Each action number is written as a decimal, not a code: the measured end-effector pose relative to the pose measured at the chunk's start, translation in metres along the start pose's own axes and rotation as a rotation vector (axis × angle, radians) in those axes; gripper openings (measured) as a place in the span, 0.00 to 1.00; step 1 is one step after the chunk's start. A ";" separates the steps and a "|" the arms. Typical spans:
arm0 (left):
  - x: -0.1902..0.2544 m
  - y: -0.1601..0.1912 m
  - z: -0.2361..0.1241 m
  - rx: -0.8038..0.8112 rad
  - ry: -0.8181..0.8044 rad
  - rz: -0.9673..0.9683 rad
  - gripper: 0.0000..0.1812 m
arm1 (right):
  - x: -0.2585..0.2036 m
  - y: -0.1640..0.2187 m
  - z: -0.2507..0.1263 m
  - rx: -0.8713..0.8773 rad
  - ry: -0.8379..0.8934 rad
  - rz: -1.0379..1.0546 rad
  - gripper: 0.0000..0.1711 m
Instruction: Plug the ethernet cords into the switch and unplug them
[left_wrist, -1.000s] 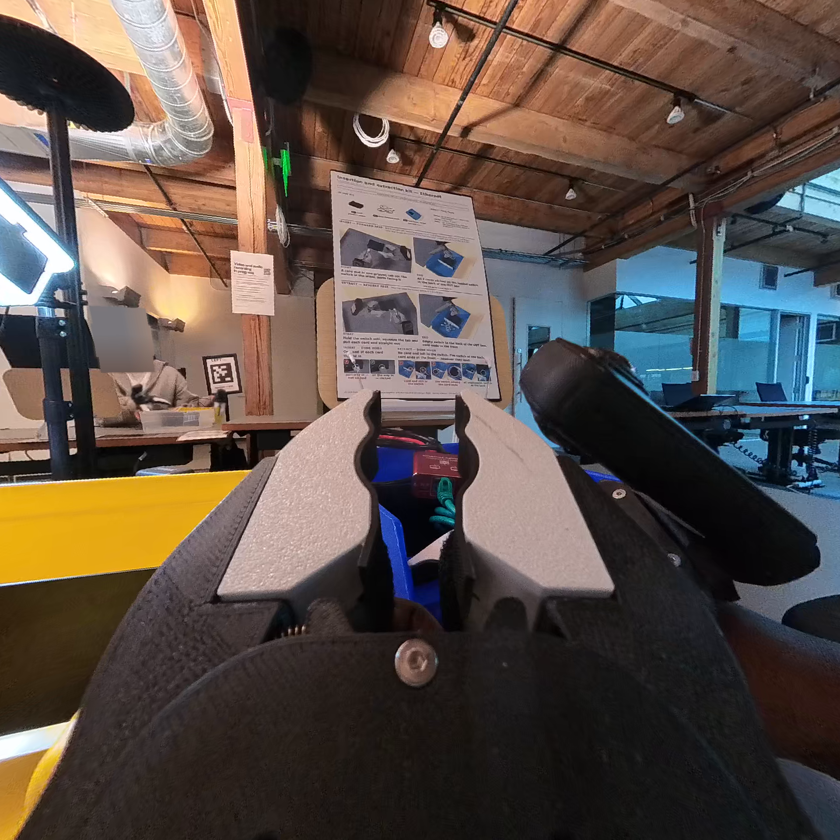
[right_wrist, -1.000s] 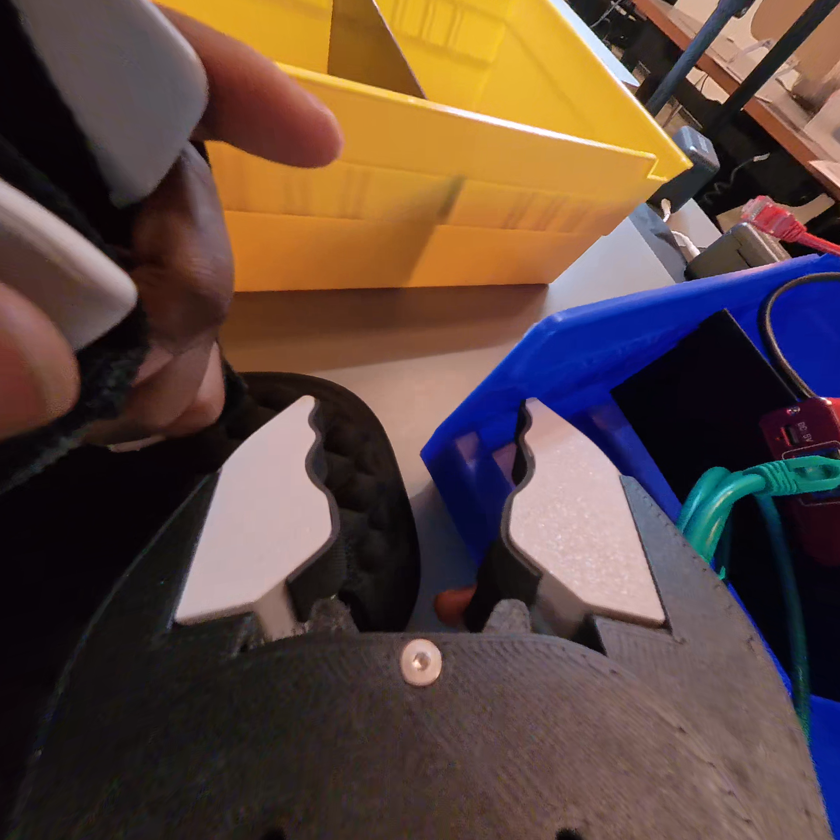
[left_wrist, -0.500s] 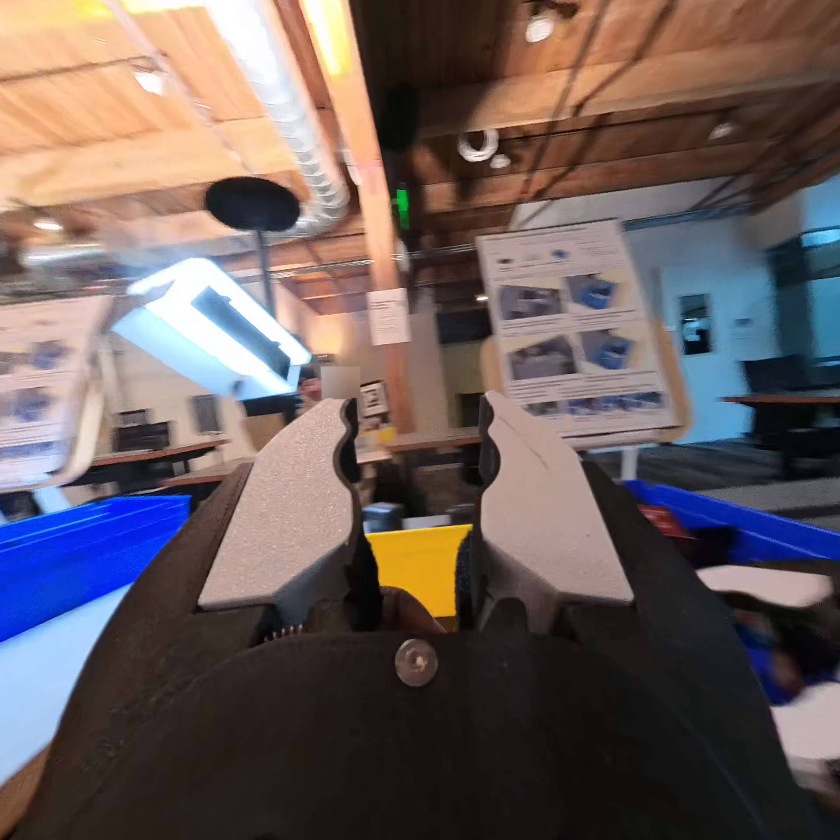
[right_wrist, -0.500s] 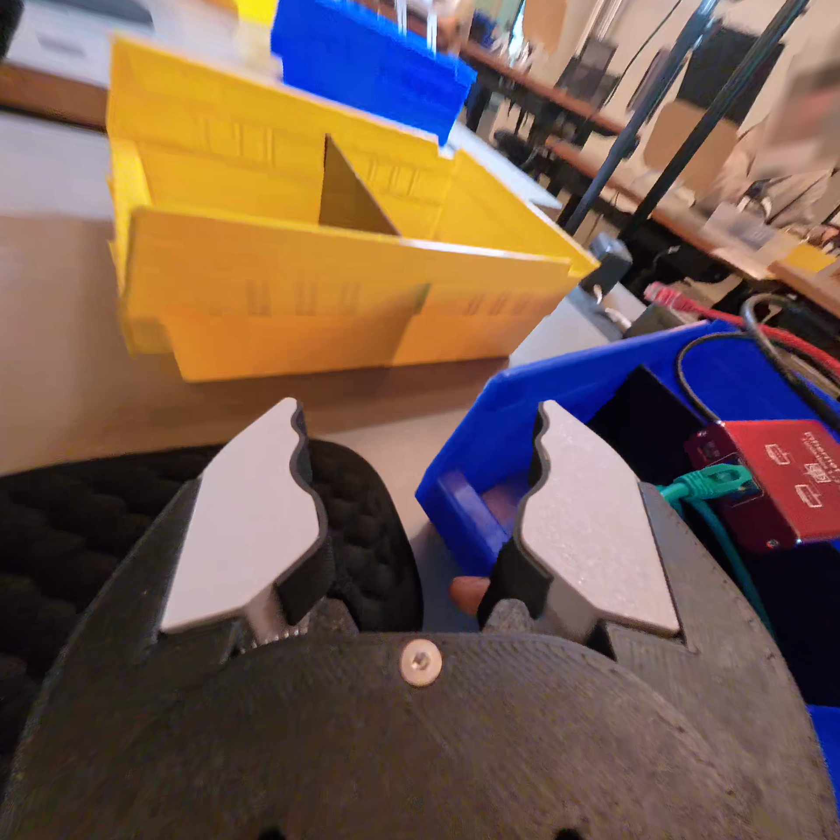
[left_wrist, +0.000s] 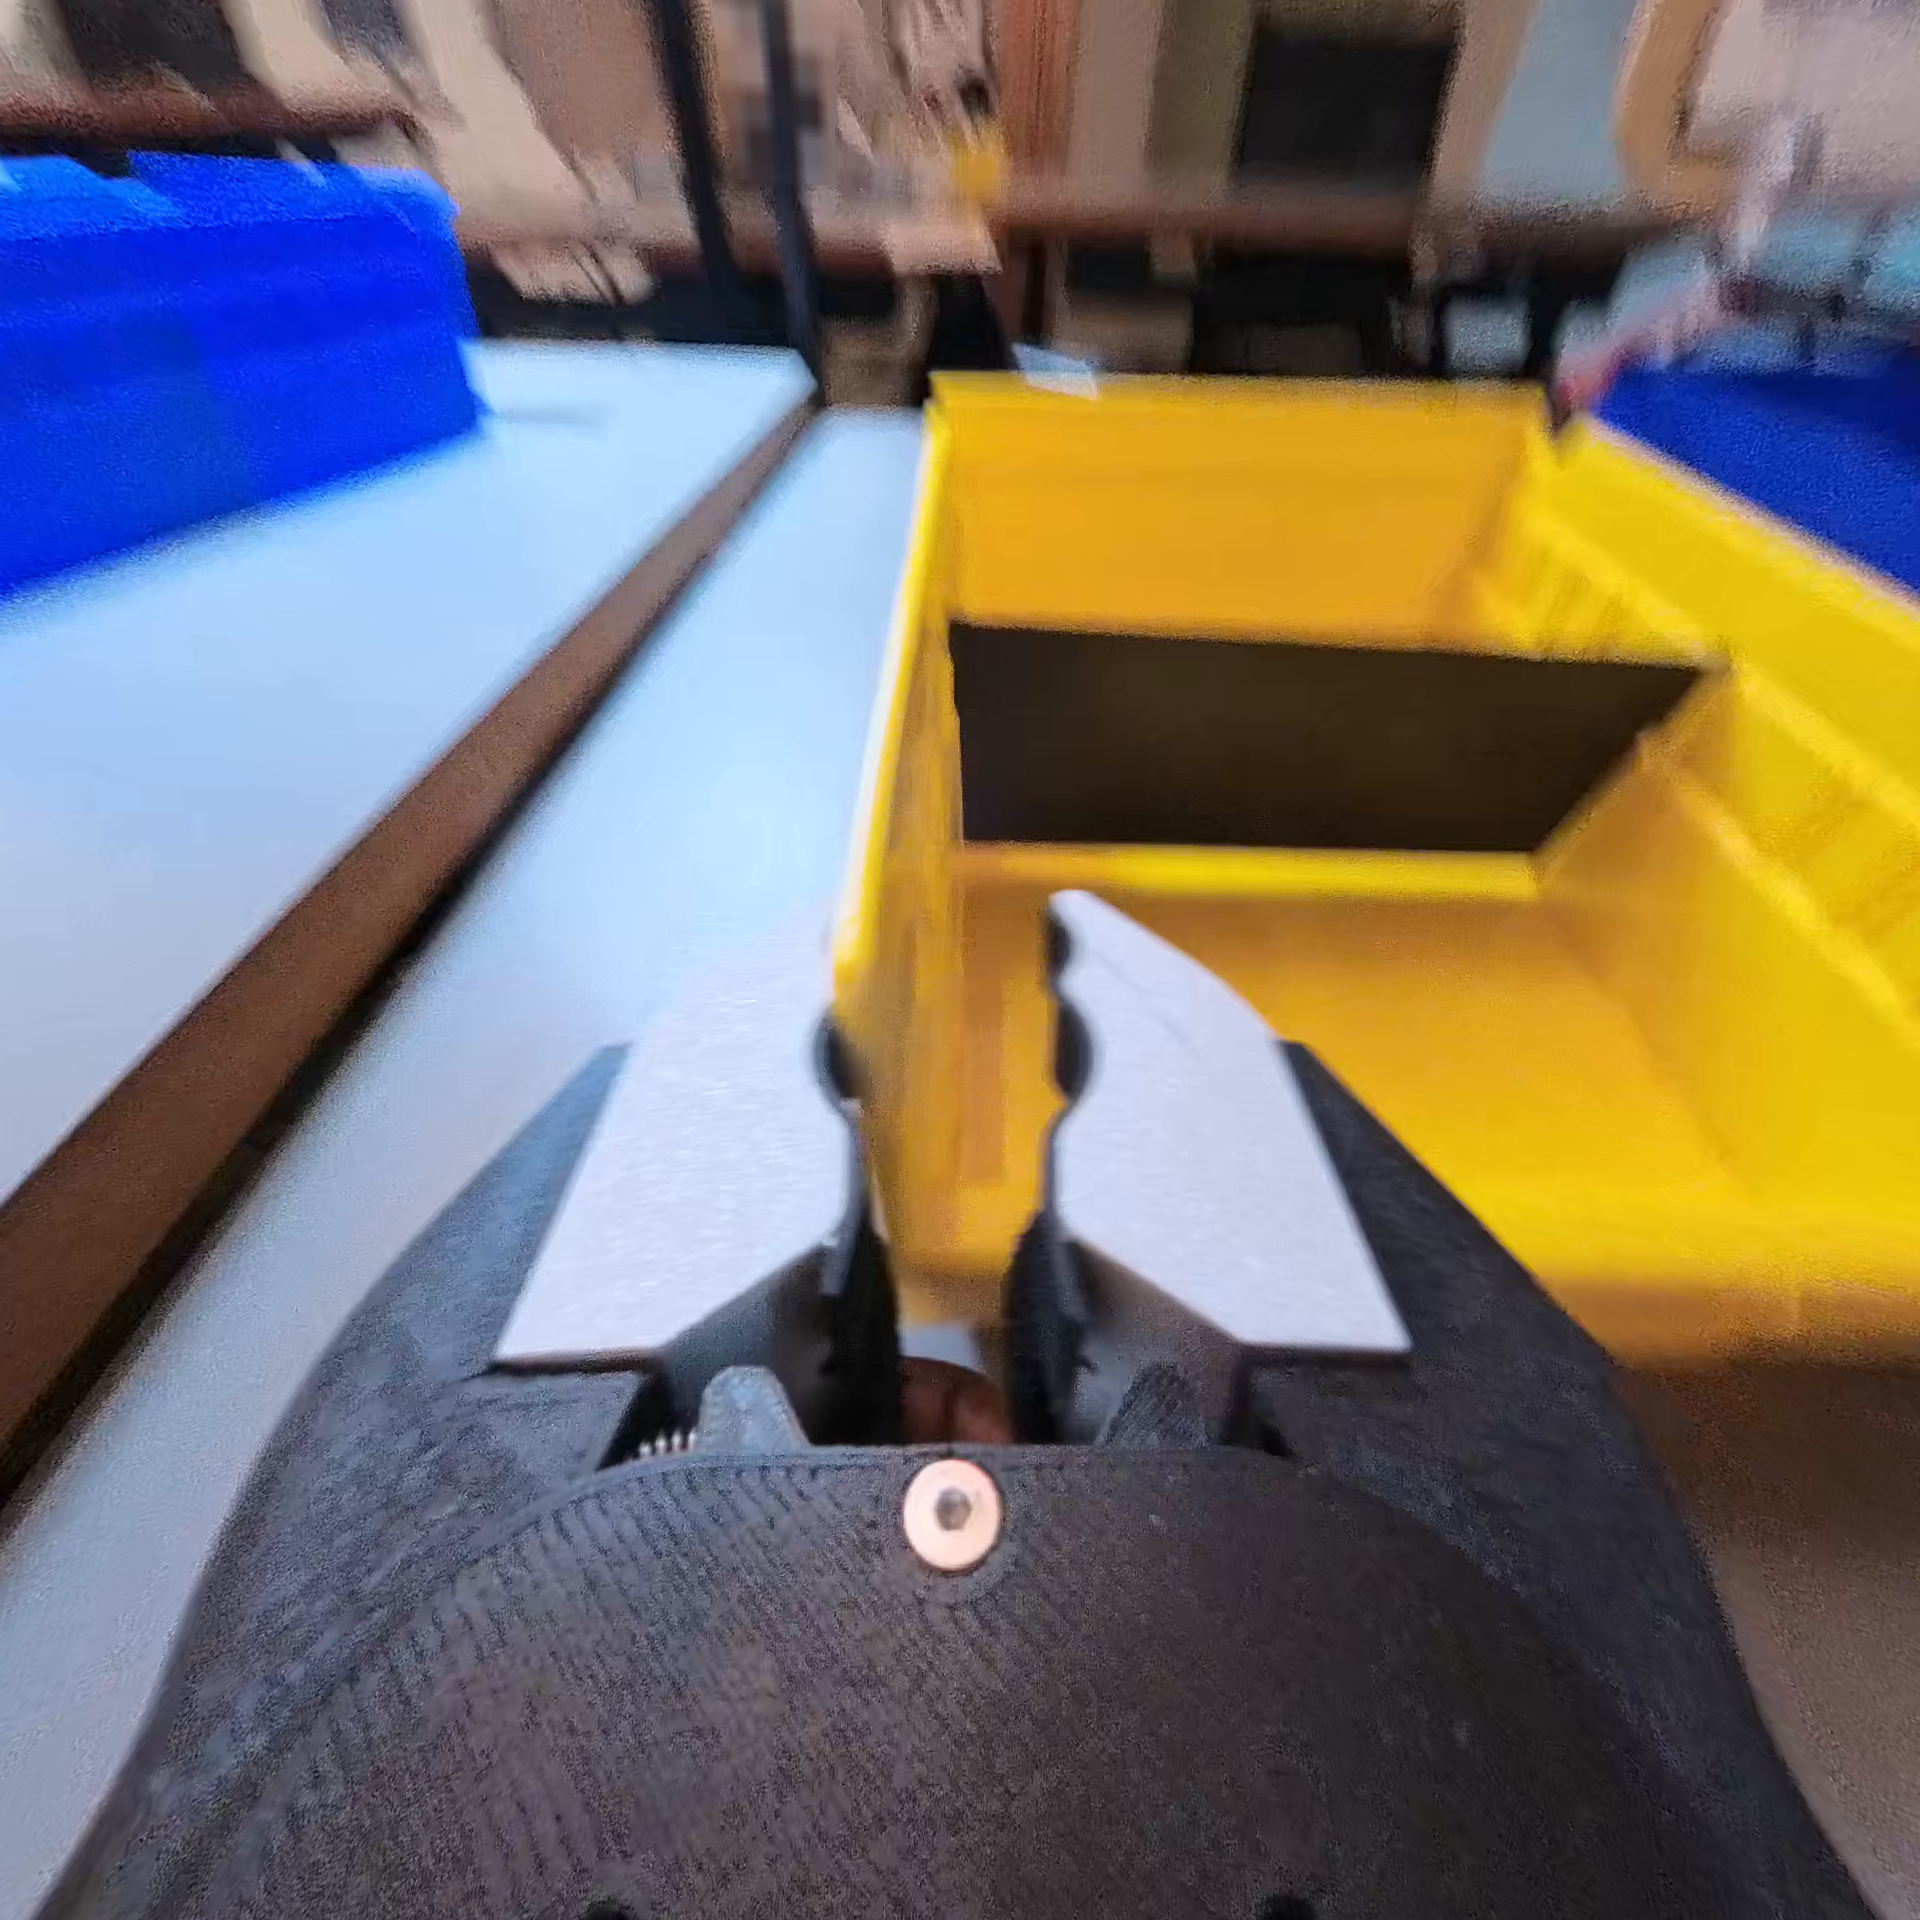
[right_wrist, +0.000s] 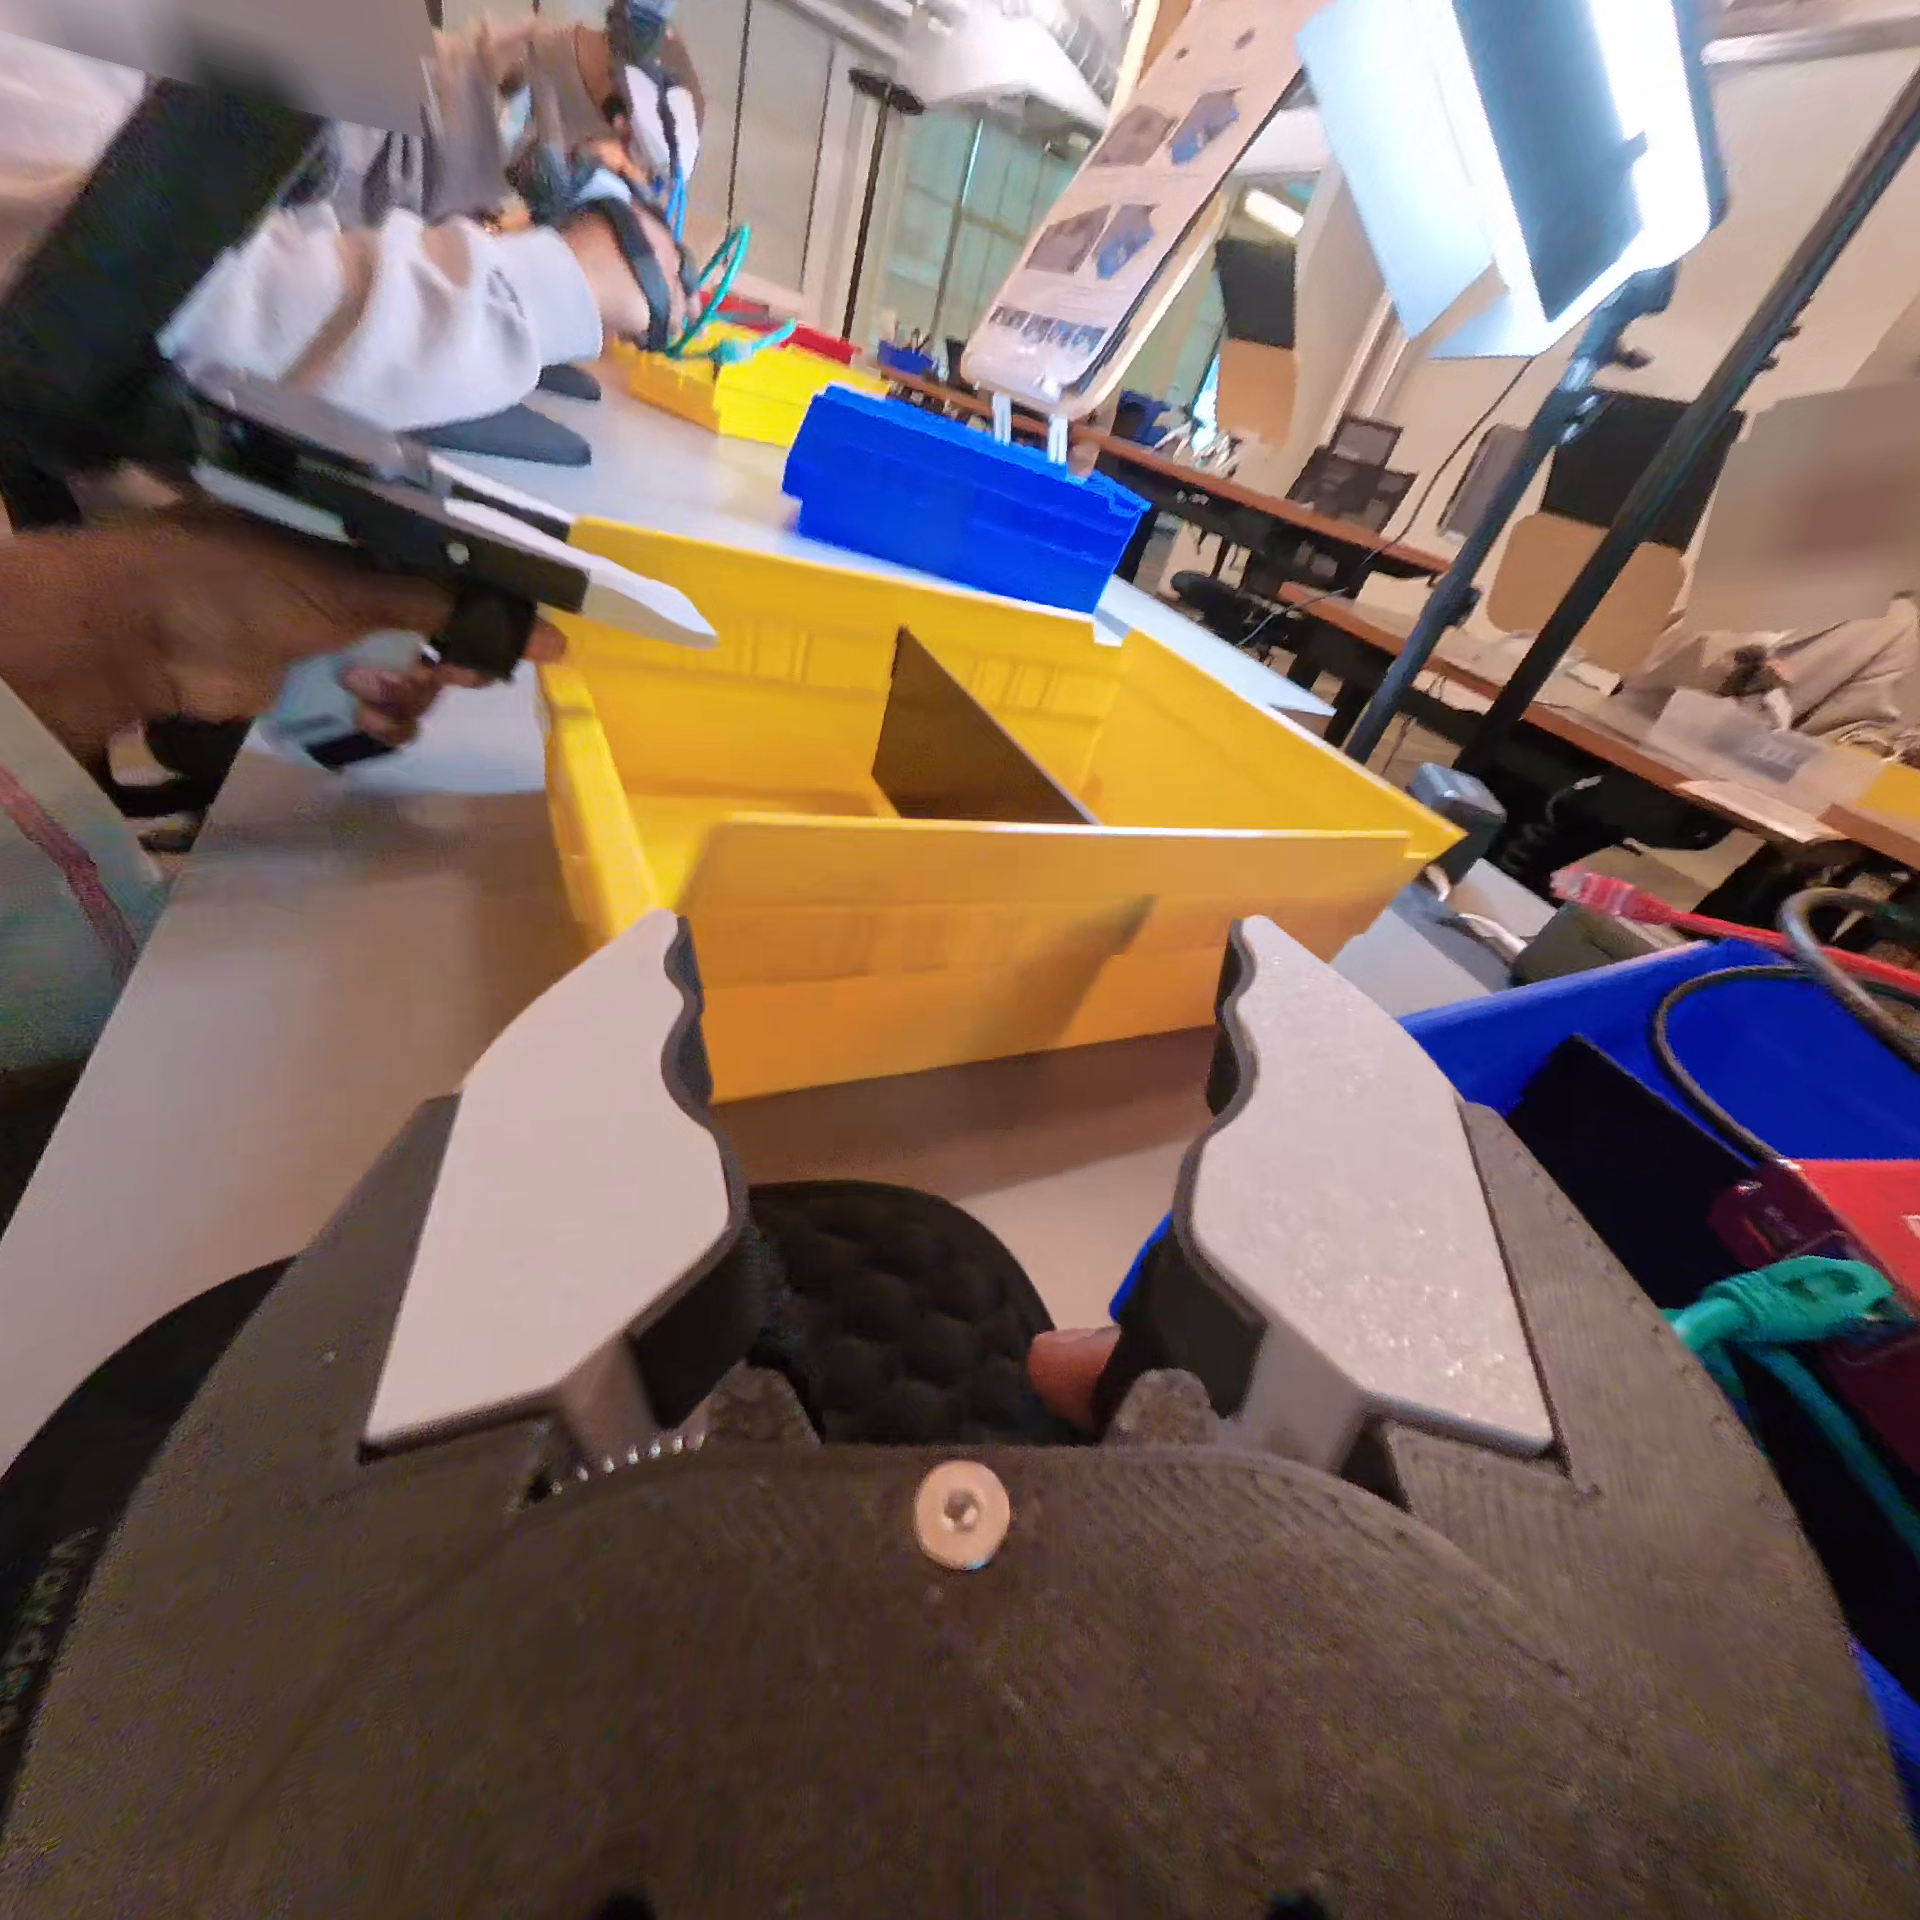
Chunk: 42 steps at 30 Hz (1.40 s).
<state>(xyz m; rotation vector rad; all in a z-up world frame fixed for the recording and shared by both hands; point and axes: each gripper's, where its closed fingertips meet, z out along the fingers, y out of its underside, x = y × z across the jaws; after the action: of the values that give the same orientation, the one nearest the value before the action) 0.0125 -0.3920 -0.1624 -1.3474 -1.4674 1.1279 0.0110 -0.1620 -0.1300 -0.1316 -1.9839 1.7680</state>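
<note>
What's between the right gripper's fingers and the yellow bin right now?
Right wrist view: only bare table and a black pad lie between the right gripper and the yellow bin.

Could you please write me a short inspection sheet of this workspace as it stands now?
Surface: pale table, two tops side by side.
Job's things: red switch in near blue bin.
Clutter: yellow bin with dark divider; far blue bin.
Grippers: left gripper slightly open, empty; right gripper open, empty.
Cables: green ethernet cord at the switch; red cord beyond.
Surroundings: light panel, poster board, another person's sleeve.
</note>
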 end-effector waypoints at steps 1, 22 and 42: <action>0.014 0.011 -0.005 -0.104 0.096 0.025 0.13 | -0.003 0.003 0.002 -0.019 -0.017 -0.006 0.56; 0.048 -0.077 -0.025 0.277 -0.157 0.183 0.03 | 0.013 0.003 0.004 -0.148 0.180 -0.218 0.16; 0.391 -0.173 -0.047 0.716 0.498 -0.038 0.08 | 0.149 -0.049 -0.319 0.011 0.942 -0.289 0.07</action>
<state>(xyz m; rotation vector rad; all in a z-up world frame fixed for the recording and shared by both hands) -0.0186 -0.0027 0.0174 -0.9757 -0.6290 1.0474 0.0212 0.1770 -0.0234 -0.5334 -1.2235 1.1871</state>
